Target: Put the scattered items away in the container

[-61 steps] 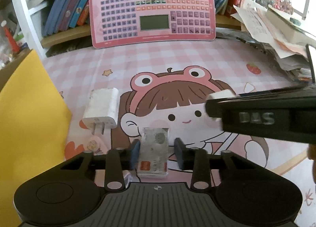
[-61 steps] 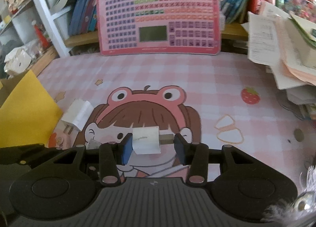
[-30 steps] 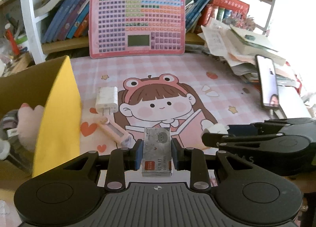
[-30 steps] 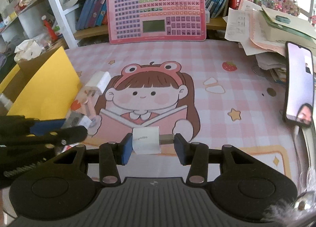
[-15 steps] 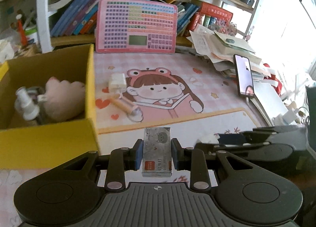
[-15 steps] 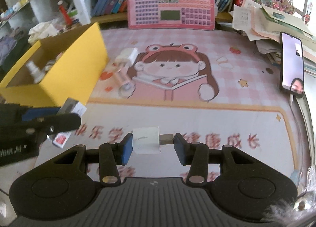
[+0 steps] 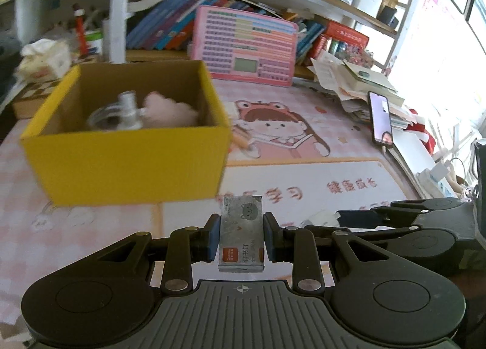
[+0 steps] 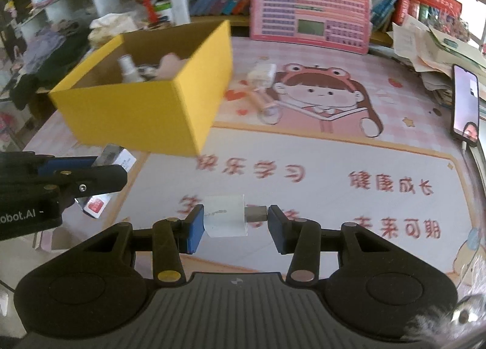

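Left gripper (image 7: 241,239) tight on staple box (image 7: 241,236), just in front of yellow box (image 7: 127,163). Right gripper (image 8: 234,222) tight on white plug (image 8: 224,219), also in front. Best to lift both over the rim, then let go. Inside the box: spray bottle (image 7: 129,110), pink plush (image 7: 170,112).

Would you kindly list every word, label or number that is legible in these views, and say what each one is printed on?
"订书钉": on the small grey staple box held in the left gripper.
"obot.AI": partial marking on the left gripper's black body, seen from the right wrist view.
"快乐学习" and "健康成长": red characters on the desk mat.
Small print on the staple box's red label, the pink keyboard toy and the book spines is too blurred to read.
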